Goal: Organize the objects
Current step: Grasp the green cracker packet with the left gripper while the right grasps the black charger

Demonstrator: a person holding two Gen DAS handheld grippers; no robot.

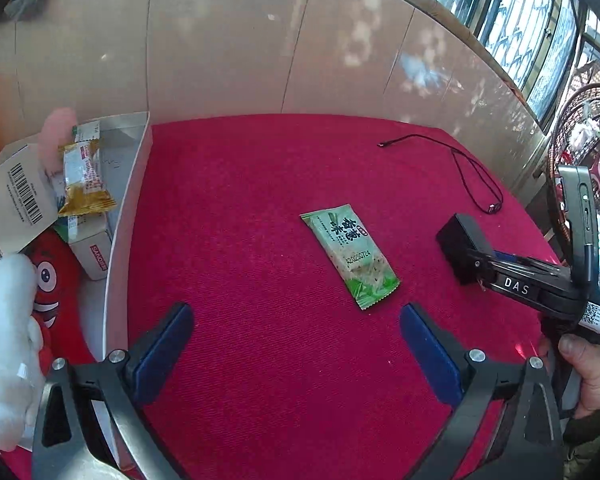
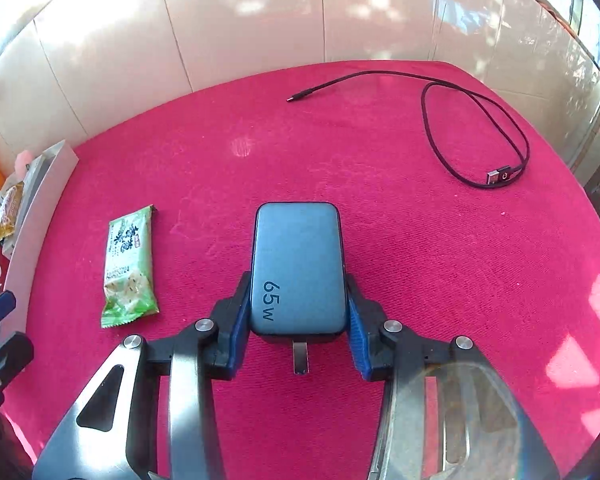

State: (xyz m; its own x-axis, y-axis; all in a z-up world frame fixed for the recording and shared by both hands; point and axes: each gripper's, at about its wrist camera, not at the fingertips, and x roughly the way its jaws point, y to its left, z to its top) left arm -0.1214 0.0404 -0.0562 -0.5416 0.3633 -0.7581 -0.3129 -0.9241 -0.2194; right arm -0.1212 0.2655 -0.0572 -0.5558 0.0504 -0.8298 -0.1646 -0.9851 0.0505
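My right gripper (image 2: 298, 280) is shut on a dark blue-grey charger (image 2: 298, 268) marked 65W; its blue pads press on both sides and a metal prong sticks out toward me. The left wrist view shows that charger (image 1: 458, 240) as a black block at the right, just over the red cloth. A green snack packet (image 1: 350, 258) lies flat on the cloth, ahead and slightly right of my left gripper (image 1: 296, 312), which is open with nothing between its fingers. In the right wrist view the packet (image 2: 129, 266) lies left of the charger.
A black USB cable (image 2: 476, 100) lies looped at the far right of the red cloth (image 1: 260, 200). A white box (image 1: 128, 216) at the left holds a yellow snack packet (image 1: 85, 176), cartons, a red plush (image 1: 56, 280) and a white plush (image 1: 8, 344). A tiled wall stands behind.
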